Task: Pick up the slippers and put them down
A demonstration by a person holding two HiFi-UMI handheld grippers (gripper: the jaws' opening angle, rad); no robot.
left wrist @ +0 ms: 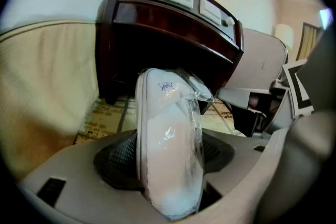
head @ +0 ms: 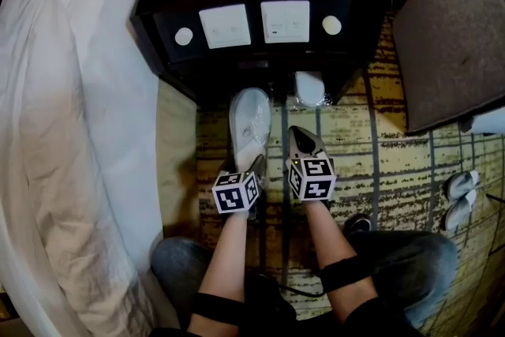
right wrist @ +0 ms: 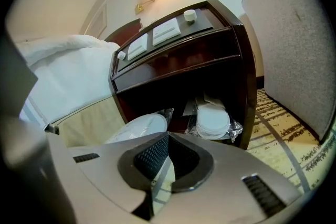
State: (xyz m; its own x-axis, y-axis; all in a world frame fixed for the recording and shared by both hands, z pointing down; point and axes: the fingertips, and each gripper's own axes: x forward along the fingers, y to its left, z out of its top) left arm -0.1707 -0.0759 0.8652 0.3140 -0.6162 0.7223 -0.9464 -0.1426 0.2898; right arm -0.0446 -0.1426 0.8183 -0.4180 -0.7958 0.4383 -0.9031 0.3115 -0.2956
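Left hand-held gripper (head: 256,167), jaws part-open, clamping a plastic-wrapped white slipper (left wrist: 170,149) upright above the patterned floor (head: 347,138), before the nightstand (head: 260,51). Right hand-held gripper (right wrist: 157,168), jaws fully together, empty. Second wrapped slipper (right wrist: 212,120) at the nightstand's lower shelf, right side

The left gripper (head: 254,166) and right gripper (head: 299,140) have smooth, rounded pale grey shells, dark mesh-textured pads (right wrist: 152,157), and each a cube (head: 237,192) of black-and-white square markers. A black band (head: 213,305) wraps each forearm near the elbow. The person wears blue jeans (head: 414,260).
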